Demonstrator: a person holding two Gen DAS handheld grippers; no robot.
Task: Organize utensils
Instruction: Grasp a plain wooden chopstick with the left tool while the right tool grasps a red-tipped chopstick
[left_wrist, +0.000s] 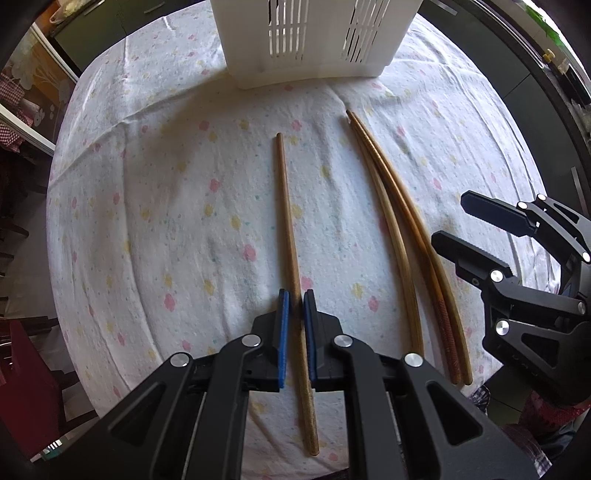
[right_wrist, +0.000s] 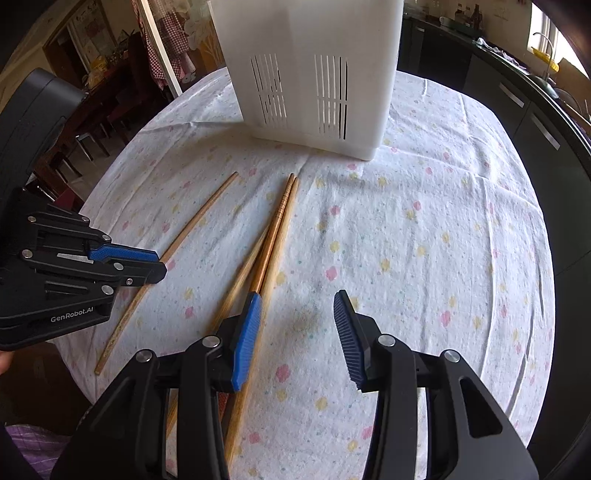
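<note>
Left hand-held gripper nipped shut on lone chopstick lying on tabletop; right hand-held gripper half open, empty, beside three more chopsticks; lift level, tip-first into white basket.

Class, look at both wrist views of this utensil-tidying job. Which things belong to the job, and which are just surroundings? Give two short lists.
Part of the job:
- lone chopstick, between the shut left gripper pads
- three bunched chopsticks
- white slotted holder
- right gripper, open, nothing between its pads

Just surroundings:
- flowered tablecloth
- dark cabinets
- red chair
</note>
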